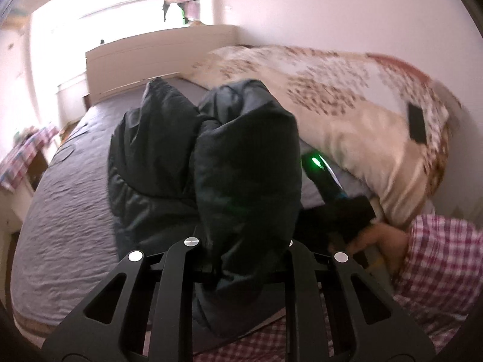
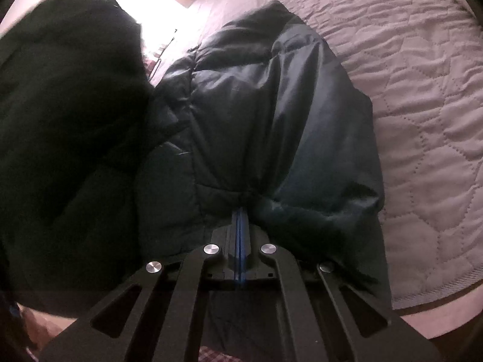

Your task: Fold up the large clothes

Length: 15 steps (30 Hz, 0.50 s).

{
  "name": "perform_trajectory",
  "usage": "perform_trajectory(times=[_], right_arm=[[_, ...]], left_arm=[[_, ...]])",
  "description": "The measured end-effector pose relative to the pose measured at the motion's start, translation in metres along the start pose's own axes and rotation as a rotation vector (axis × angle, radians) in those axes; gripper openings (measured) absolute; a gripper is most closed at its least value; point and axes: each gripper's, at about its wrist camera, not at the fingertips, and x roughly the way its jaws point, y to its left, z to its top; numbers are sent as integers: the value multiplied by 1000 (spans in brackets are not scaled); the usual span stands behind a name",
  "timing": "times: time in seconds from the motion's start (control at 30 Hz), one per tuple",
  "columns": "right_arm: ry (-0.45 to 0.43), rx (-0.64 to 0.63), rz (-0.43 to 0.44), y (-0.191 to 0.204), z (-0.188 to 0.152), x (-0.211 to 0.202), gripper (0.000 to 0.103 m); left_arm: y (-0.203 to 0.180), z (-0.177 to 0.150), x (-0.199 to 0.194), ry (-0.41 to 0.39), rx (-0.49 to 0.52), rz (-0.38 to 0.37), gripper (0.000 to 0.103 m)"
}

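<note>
A dark puffy jacket [image 1: 169,157] lies bunched on the grey quilted bed [image 1: 69,199]. My left gripper [image 1: 241,259] is shut on a thick fold of the jacket, which drapes over and hides the fingers. My right gripper [image 2: 240,214] is shut on another fold of the jacket [image 2: 271,114], its blue pads pressed together at the cloth. In the left wrist view the right gripper [image 1: 326,181] shows at the right with a green light, held by a hand. In the right wrist view a lifted part of the jacket [image 2: 69,138] fills the left.
A floral duvet [image 1: 347,99] is heaped along the wall at the bed's right, with a black phone [image 1: 418,122] on it. A white headboard [image 1: 157,57] stands at the far end. A checkered cloth [image 1: 27,154] covers a stand left of the bed.
</note>
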Motion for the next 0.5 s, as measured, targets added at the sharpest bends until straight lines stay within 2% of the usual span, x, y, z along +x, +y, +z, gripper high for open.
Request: perform_trajectory(times=[0.2,0.37,0.5], right_arm=[[4,79,80,-20,-2,-13,0],[-92,119,91,-46,-24,-64,0],[-121,164,104,-70,-44,-84,0]], left_arm=[[-37,-20,35,61,84,-22,21],[-57,-35,47,110,133,-53,24],[-73,-45,67,154,151,-62,29]])
